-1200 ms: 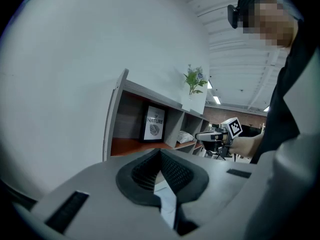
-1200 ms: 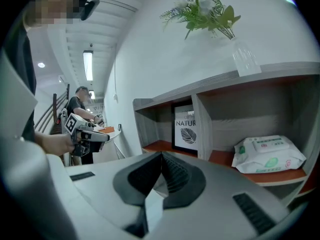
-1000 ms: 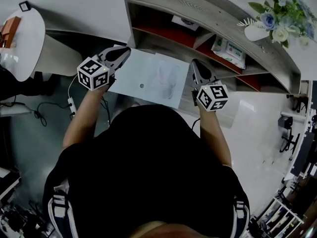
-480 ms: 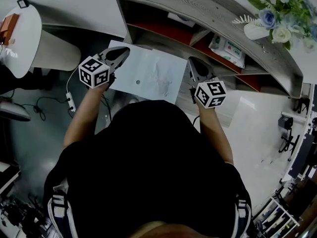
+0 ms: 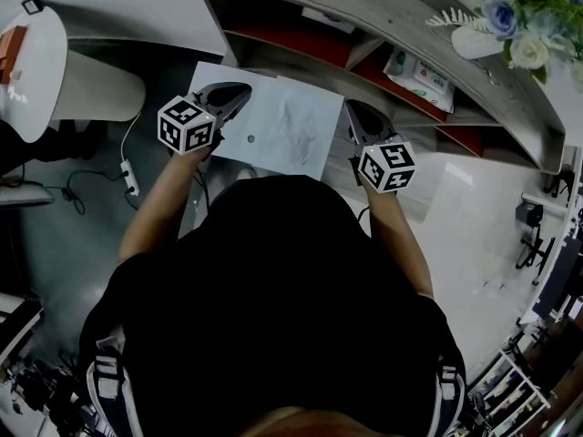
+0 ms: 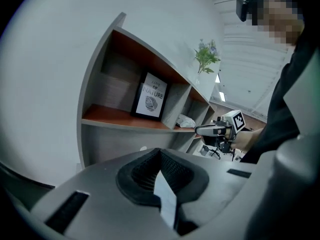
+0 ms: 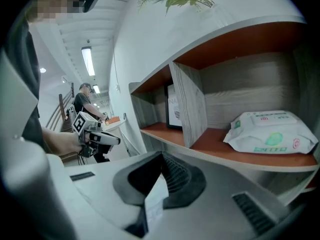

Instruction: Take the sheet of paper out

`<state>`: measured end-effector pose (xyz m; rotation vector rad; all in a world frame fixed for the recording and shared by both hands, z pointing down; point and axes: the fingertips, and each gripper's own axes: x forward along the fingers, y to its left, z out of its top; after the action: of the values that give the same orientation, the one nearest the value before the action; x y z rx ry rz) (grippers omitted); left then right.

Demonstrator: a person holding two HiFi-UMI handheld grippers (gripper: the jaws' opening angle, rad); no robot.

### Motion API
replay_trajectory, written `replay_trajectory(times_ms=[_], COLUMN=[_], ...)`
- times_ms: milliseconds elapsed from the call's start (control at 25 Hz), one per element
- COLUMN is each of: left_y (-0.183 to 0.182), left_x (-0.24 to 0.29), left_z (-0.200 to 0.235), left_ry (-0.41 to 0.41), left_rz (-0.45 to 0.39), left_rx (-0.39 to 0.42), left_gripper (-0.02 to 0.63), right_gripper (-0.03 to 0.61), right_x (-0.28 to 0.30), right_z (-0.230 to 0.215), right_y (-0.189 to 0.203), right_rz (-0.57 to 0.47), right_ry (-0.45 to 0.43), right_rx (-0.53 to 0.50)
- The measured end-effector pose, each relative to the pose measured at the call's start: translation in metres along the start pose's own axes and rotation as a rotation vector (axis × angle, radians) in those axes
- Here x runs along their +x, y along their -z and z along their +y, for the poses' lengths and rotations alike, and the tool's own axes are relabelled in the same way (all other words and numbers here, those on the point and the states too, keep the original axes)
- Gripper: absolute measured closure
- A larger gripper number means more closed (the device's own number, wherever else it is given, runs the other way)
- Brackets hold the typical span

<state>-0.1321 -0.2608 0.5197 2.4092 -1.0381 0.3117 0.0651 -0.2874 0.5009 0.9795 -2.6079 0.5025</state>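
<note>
The big grey shelf (image 5: 383,7) with red-brown boards fills the head view from 12 o'clock round to 2 o'clock. The person stands in front of it, with both arms reaching out toward 12 o'clock.

The sheet of paper (image 5: 273,126) is held flat in the air between the two arms, just in front of the shelf. Its far edge is close to the shelf's front, and I think it is out, or very nearly.

The left gripper (image 5: 239,91) is on the paper's 9 o'clock side. In the left gripper view its jaws are squeezed tight together (image 6: 160,154), and a thin white strip of the paper (image 6: 167,201) is pinched between them. The right gripper (image 5: 352,109) is on the paper's 3 o'clock side. In the right gripper view its jaws (image 7: 161,156) are also pressed together on the paper's edge (image 7: 155,199). So both grippers hold the sheet, one at each side.

A pack of wipes (image 7: 272,131) lies on a shelf board at 3 o'clock in the right gripper view. A small framed picture (image 6: 151,96) stands in another part of the shelf, at about 12 o'clock in the left gripper view.

I think this is the pulling-out step, near its end. The next move needs both grippers to come back toward the person together and level, so the paper does not bend, tear or slip.
</note>
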Motion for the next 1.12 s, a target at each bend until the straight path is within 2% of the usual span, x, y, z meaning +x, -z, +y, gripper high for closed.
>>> replay_trajectory(times_ms=[320, 1120], left_y=[0.026, 0.102], left_x=[0.033, 0.093], left_z=[-0.008, 0.004], left_ry=[0.062, 0.105], left_rz=[0.085, 0.278], left_rx=[-0.021, -0.029], left_gripper=[0.594, 0.594], right_gripper=[0.565, 0.565], right_x=[-0.016, -0.058], right_z=[-0.013, -0.052], right_y=[0.028, 0.088], right_rz=[0.040, 0.103], right_ry=[0.041, 0.176], right_rx=[0.033, 0.139])
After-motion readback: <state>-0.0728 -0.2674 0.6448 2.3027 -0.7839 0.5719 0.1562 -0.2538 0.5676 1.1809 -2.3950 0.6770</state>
